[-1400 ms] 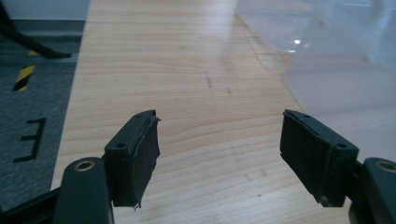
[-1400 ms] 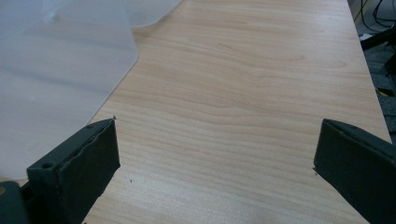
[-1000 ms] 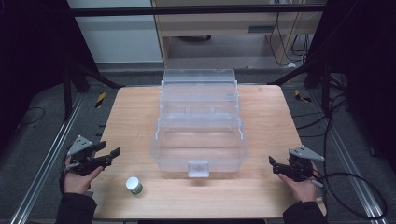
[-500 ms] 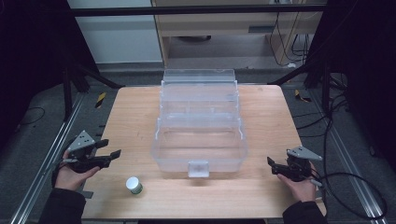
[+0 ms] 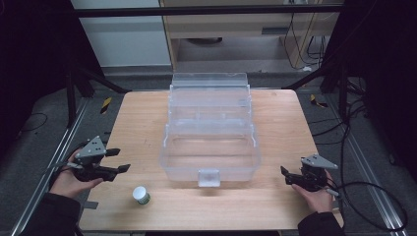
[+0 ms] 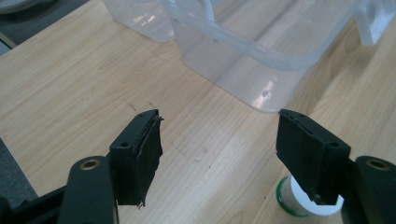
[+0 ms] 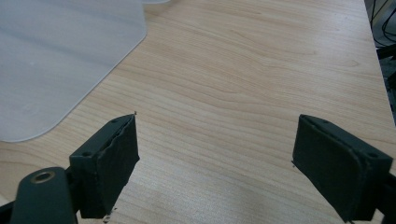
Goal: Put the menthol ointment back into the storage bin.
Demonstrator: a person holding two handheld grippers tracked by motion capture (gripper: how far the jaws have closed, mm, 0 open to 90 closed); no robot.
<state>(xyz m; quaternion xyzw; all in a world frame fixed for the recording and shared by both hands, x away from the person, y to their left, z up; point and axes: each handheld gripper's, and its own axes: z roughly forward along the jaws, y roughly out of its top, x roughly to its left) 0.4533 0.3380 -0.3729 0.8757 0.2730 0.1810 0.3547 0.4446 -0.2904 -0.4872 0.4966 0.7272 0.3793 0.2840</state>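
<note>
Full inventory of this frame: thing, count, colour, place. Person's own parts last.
Table: 1, light wood, centre of the high view.
Tiered organiser box: 1, clear plastic, open, mid-table, trays stepping back toward the far edge, latch tab facing the person.
Small container: 1, white top with a green band, on the table near the front edge, left of the box; also by the left gripper view's right jaw.
Hazard-striped pieces: 2, yellow and black, on the floor beside the table's far corners.
Cables: several, black, on the floor to the right.
Left gripper: 1, black with grey plate, front left, jaws apart, holding nothing.
Right gripper: 1, black with grey plate, front right, jaws apart, holding nothing.
Hands: 2, dark sleeves, bottom corners.
</note>
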